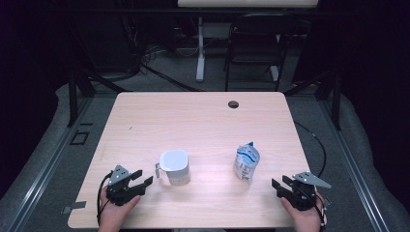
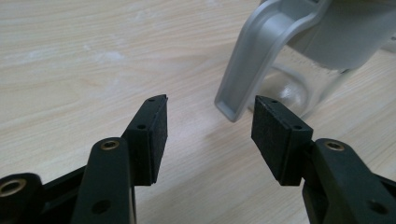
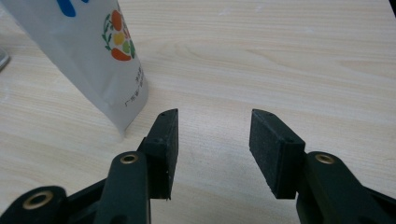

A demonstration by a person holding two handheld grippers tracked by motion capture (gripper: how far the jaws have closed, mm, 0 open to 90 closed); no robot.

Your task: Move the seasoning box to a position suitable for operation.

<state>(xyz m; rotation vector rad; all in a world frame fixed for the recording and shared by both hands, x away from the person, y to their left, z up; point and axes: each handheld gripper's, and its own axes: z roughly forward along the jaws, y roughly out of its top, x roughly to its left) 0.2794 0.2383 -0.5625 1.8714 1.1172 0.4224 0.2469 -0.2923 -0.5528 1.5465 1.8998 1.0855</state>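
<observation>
A clear glass pitcher with a white lid and a grey plastic handle (image 1: 174, 166) stands upright on the light wooden table (image 1: 203, 116), in the near left part of it. Its handle points toward the left edge of the table. In the left gripper view the lower end of the handle (image 2: 243, 79) is just in front of the jaws, a little to the right of the gap between them, and no pad touches it.

The left gripper (image 1: 141, 180) lies low over the table just beside the handle, held by the person's left hand (image 1: 113, 215). Its jaws stand wide apart and hold nothing; only bare wood is seen between the pads.

A white soft pouch with blue print and a small picture of vegetables (image 1: 245, 163) stands on the near right part of the table, well apart from the pitcher, and it leans a little. In the right gripper view the bottom corner of the pouch (image 3: 100, 60) is near the left jaw but it is not between the jaws.

The right gripper (image 1: 279, 184) is near the pouch, on the side of the right table edge, held by the right hand (image 1: 304, 217). Its jaws are also spread open and empty.
</observation>
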